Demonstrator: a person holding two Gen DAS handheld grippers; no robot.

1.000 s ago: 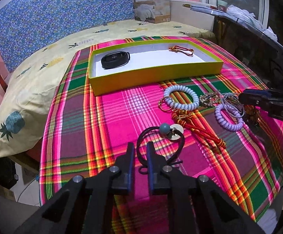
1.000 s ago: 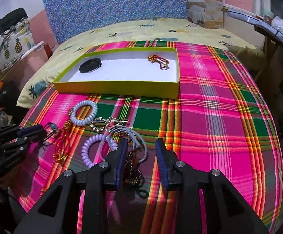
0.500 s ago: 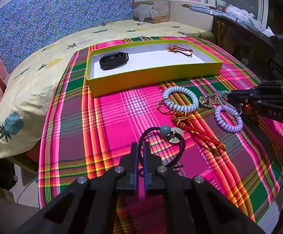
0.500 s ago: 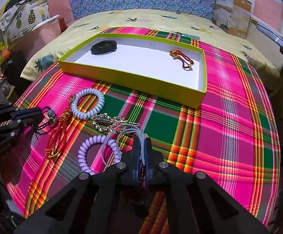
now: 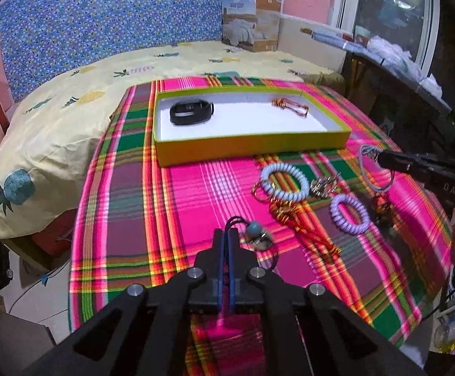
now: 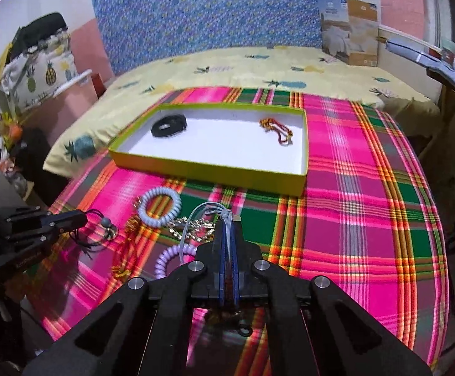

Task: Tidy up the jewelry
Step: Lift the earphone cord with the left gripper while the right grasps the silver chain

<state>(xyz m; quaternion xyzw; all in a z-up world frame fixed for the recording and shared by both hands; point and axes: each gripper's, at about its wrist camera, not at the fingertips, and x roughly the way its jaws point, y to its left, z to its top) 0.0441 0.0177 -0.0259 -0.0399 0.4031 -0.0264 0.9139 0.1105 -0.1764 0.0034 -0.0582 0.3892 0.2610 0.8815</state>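
Observation:
My left gripper [image 5: 226,235] is shut on a black cord necklace [image 5: 255,235] with a grey bead and lifts it off the plaid cloth; it also shows in the right wrist view [image 6: 80,217]. My right gripper [image 6: 227,222] is shut on a pale grey cord necklace [image 6: 202,211], seen in the left wrist view too [image 5: 384,158]. A yellow-green box [image 5: 252,147] holds a black band [image 5: 191,112] and a red-gold bracelet [image 5: 290,106]. On the cloth lie a white coil bracelet [image 5: 285,180], a lilac coil bracelet [image 5: 349,213], a gold chain [image 5: 323,185] and a red cord [image 5: 302,228].
The plaid cloth [image 6: 368,203] covers the near part of a bed with a yellow pineapple sheet [image 5: 70,100]. A cardboard package [image 6: 351,31] stands at the back. A dark shelf [image 5: 399,72] runs along the right. The bed edge drops off at left.
Both grippers have shut, the left on the black cord necklace and the right on the grey cord necklace. Both have risen, lifting the cords off the cloth.

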